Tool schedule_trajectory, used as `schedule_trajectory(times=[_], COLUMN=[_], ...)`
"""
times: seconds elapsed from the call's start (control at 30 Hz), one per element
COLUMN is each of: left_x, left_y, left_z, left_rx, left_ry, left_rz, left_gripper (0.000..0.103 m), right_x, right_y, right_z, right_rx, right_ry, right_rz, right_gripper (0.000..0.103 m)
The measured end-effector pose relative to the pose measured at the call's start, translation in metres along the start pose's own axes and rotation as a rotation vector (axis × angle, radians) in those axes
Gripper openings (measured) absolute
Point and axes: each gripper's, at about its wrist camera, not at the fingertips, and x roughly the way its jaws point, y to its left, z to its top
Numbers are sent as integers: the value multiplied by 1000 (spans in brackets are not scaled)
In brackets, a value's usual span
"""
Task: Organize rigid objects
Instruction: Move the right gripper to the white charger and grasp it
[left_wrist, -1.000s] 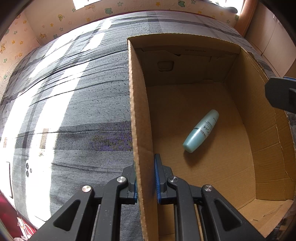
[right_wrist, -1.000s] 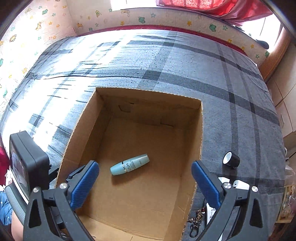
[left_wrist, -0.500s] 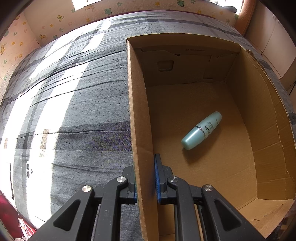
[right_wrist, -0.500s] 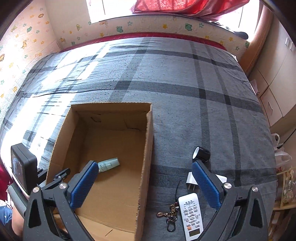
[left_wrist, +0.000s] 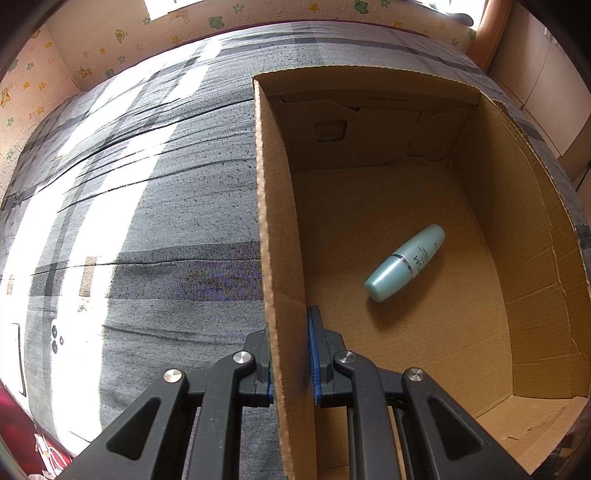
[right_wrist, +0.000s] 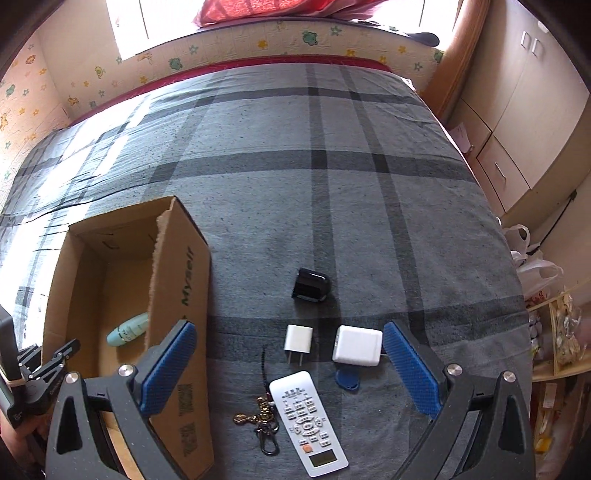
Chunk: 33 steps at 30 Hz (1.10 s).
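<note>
Left tool clamped on the left wall of the open brown cardboard box, one blue pad inside, one outside. Pale teal plastic bottle lying on its side on the box floor, apart from the walls.

Right tool spread wide and empty, hovering over the grey plaid bed cover just right of the box. Between its blue pads: white remote control, small white plug adapter, larger white charger block, blue key fob, brass keychain clip. Black rounded cap farther up the cover.
</note>
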Motion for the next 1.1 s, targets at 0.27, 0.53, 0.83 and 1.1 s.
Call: schedule_trajectory(times=[0.27, 0.53, 0.83, 1.1], left_x=[1, 3, 2, 2], left_y=[-2, 1, -1, -1], left_z=[-1, -1, -2, -1], left_rx=[10, 7, 4, 4], left_ry=[-3, -2, -5, -3], left_rz=[12, 11, 11, 12], left_gripper=[14, 14, 14, 14], right_x=[39, 89, 129, 145], right_y=[-38, -67, -88, -97], right_z=[-15, -27, -37, -37], right_rx=[72, 146, 184, 187], right_ry=[55, 117, 144, 154], right_rz=[-30, -60, -53, -53], right_gripper=[103, 103, 103, 102])
